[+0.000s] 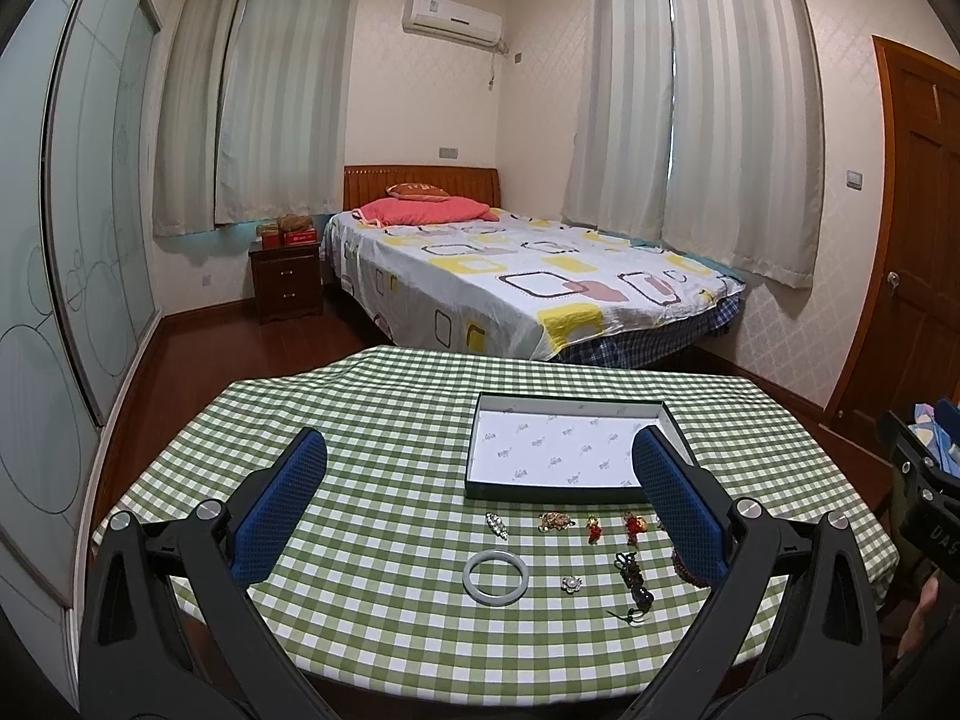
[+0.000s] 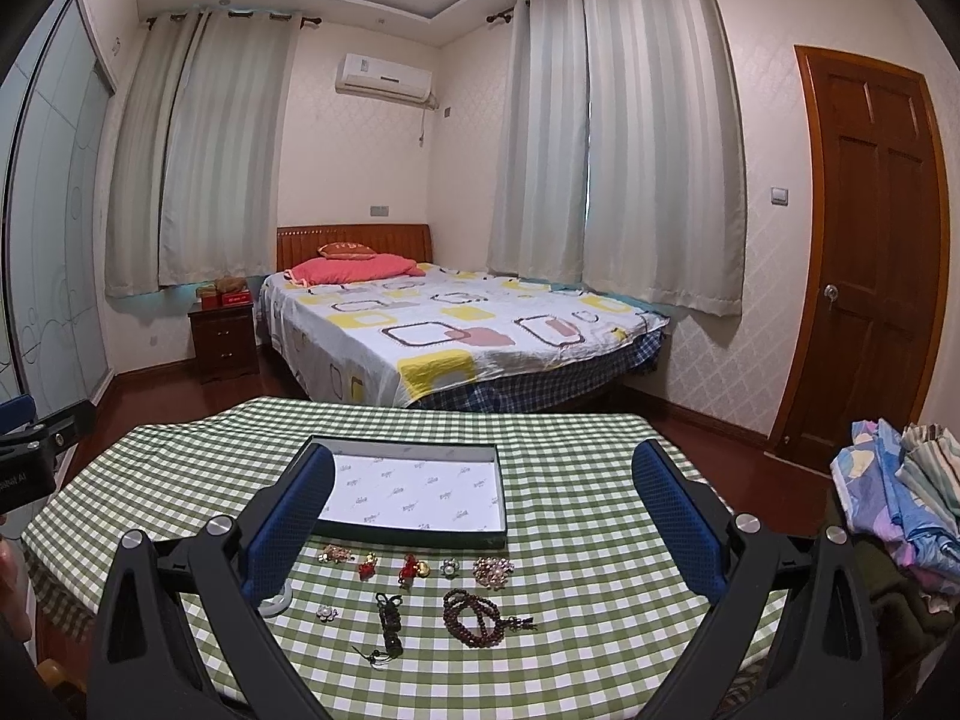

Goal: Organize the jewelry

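Note:
A shallow dark box lined with white printed paper lies open on the green checked tablecloth; it also shows in the right wrist view. Several pieces of jewelry lie in front of it: a pale jade bangle, a pearl flower brooch, a rhinestone clip, red charms, a dark knotted pendant, a brown bead bracelet and a crystal brooch. My left gripper is open and empty above the table. My right gripper is open and empty above the jewelry.
The round table stands in a bedroom, with a bed behind it. Folded cloths are piled at the right. A wooden door is at the far right and a nightstand stands by the bed.

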The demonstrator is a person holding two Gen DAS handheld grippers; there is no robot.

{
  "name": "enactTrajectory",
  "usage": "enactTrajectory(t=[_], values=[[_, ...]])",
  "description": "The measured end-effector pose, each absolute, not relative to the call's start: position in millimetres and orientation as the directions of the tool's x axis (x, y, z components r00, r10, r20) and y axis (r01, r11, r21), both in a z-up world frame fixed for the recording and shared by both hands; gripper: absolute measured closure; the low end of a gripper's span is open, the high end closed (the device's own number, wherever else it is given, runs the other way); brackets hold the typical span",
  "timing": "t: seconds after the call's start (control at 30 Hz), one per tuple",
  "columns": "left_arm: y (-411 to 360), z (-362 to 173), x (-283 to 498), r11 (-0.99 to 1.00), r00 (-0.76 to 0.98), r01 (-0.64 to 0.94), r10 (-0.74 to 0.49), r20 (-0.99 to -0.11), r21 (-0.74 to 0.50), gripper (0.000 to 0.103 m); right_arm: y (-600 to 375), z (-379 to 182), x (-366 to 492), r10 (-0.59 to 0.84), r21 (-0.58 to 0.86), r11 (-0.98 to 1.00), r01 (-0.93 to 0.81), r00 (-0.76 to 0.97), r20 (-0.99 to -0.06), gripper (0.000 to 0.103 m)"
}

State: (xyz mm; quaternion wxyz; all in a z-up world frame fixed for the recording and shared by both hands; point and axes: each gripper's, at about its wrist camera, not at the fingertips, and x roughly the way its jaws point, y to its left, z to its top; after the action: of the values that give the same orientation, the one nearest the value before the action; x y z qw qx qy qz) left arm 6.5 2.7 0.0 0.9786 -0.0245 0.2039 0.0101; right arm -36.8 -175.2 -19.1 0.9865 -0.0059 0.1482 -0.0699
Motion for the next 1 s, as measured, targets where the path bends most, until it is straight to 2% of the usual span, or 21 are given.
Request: enactTrajectory(t=[0.17, 0.37, 0.77, 1.0], values=[[4.6, -14.9, 21.5, 0.998, 0.904, -0.031, 0.007, -0.428, -0.048, 0.004, -177.6, -35.1, -22.8, -0.120, -0.016, 0.992, 0.121, 0.940, -0.320, 0.006], [5.2, -46.8, 50.2, 0.999, 0.865, -0.021, 0.001, -0.501, -0.034, 0.004, -187.5, -65.9, 2.1, -0.107, 0.009, 0.993, 0.119, 0.921, -0.374, 0.006], [5.5, -166.6, 128.3, 1.000, 0.704, -0.018, -0.005, -0.710, -0.025, 0.004, -205.4, -173.5, 66.7, -0.093, 0.023, 0.991, 0.128, 0.817, -0.569, 0.006], [-2.2, -218.2, 159.0, 0.999, 0.634, 0.000, -0.034, -0.773, -0.045, 0.004, -215.4, -219.5, 87.1, -0.093, 0.022, 0.990, 0.139, 0.765, -0.638, 0.007]])
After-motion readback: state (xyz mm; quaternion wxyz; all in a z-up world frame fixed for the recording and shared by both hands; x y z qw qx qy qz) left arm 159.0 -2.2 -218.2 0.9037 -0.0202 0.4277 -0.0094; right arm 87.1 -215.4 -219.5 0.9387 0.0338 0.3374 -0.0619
